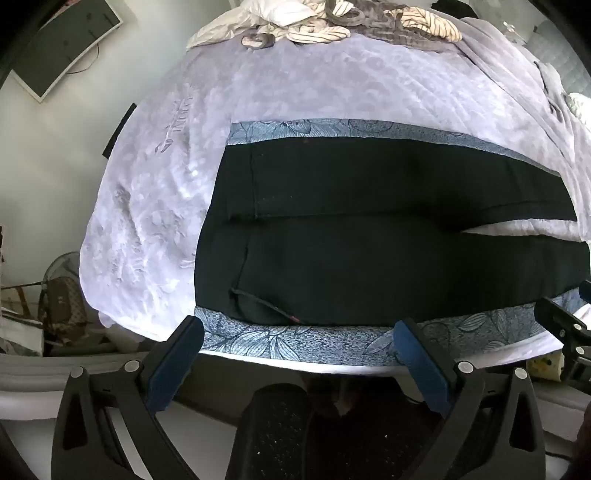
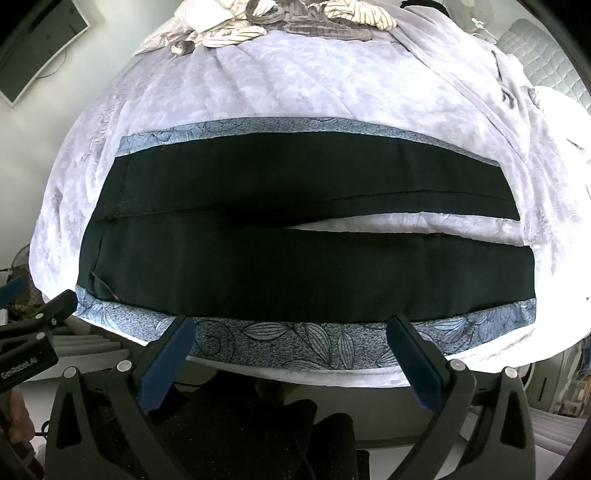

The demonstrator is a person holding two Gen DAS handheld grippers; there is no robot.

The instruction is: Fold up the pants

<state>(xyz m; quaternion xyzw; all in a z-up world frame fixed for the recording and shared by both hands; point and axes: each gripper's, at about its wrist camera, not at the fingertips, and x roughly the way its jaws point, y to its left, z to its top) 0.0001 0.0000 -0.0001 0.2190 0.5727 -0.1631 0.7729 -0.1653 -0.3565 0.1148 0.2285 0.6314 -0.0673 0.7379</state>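
Opening stage of the fold, as I read it: the pants point(image 2: 295, 236) lie spread flat and unfolded on the bed point(image 2: 280, 85), and nothing has been gripped yet.

Left tongs point(image 1: 299, 341) and right tongs point(image 2: 291, 338): both stand wide, with nothing between the pads. Each points steeply down at the near edge of the bed. In the left view the other tongs show at the right margin, so the two sit side by side.

Pants: dark, laid lengthwise across a blue leaf-patterned cloth point(image 2: 295, 343) that rests on the pale quilt. Waistband at the left, two legs running to the right, parting into a narrow gap through which the quilt shows. A short cord with a reddish tip point(image 1: 275, 310) lies near the waist on the near leg.

Position relative to the tongs: the near leg's long edge lies just beyond both sets of tips, with a strip of the patterned cloth between. The left tongs face the waist end; the right tongs face the middle of the near leg.

Next move, in my judgement: I would lower each set of tongs onto the near leg's edge, pinch only the pants and not the cloth beneath, then carry that leg over onto the far one. Catching the patterned cloth along with it is the risk.

A heap of other clothes point(image 1: 317, 22) lies at the far end of the bed, well apart.
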